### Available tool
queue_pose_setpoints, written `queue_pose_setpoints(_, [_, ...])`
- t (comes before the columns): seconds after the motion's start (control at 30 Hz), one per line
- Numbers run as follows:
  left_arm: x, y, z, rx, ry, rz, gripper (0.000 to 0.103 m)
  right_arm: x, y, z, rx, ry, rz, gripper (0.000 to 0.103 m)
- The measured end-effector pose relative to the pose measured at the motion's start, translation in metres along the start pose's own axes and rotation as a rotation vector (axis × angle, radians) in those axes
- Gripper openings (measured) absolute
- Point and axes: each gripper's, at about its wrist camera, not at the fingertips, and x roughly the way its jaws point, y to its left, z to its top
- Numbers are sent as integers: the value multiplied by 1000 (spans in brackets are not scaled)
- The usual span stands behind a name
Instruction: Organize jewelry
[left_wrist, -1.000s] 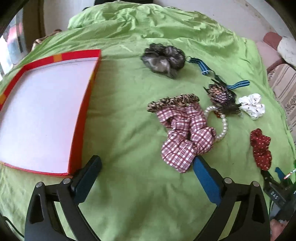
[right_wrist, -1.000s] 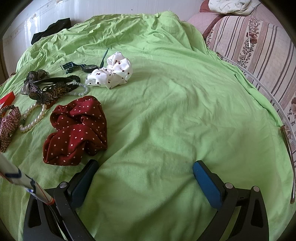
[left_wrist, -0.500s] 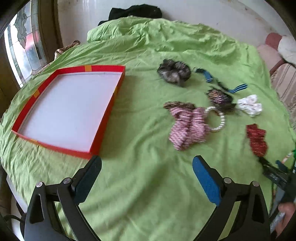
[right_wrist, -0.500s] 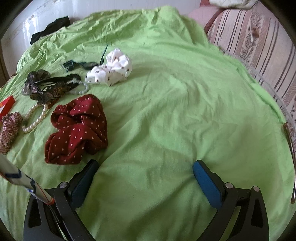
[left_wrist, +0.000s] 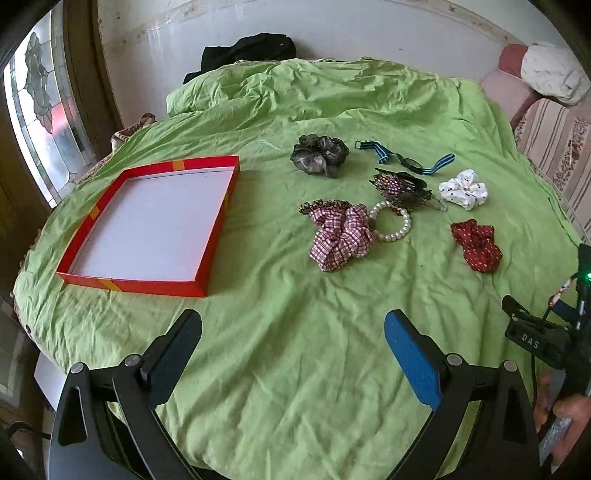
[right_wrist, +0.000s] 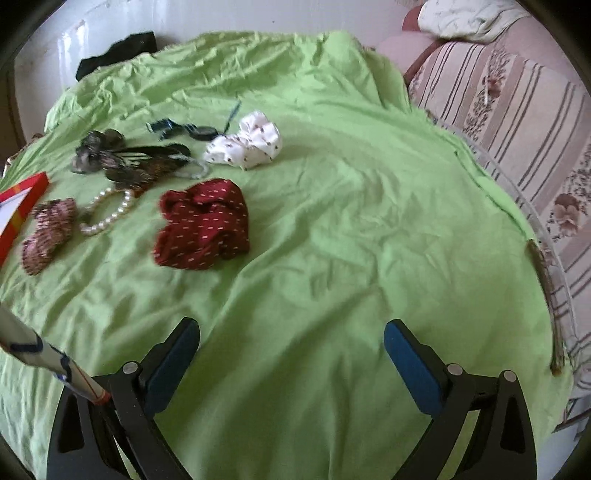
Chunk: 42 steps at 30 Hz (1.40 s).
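Green cloth carried everything: the red tray sat empty near its left edge, the jewelry bunched toward the right. I held both grippers, left and right, above the near edge, jaws spread with nothing between them. I judged the red scrunchie the natural first pick for the right one, lying apart from the pearls. It looked soft, so I meant to pinch a fold deep and lift straight, clear of neighbours.

I see soft daylight from the window at left, glare on the wall, blurred right view, fisheye-bent dark corners.
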Motion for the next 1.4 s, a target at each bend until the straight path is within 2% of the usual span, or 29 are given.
queue_pose_setpoints(0.17, [-7, -1, -6, 2, -16, -14, 99, -20, 2, -8, 10, -43, -15, 102])
queue_pose_setpoints(0.47, [-18, -4, -9, 20, -42, -5, 99, -24, 5, -22, 14, -17, -6, 102])
queue_pose_setpoints(0.8, [-17, -9, -11, 38, -25, -3, 99, -24, 7, -27, 11, 0, 5, 102])
queue_pose_setpoints(1.13, [-9, -9, -11, 35, -1, -23, 99, -21, 15, -29, -31, 6, -42, 102])
queue_pose_setpoints(1.4, [-8, -9, -11, 36, -8, -29, 99, -21, 15, -29, -25, 5, -39, 102])
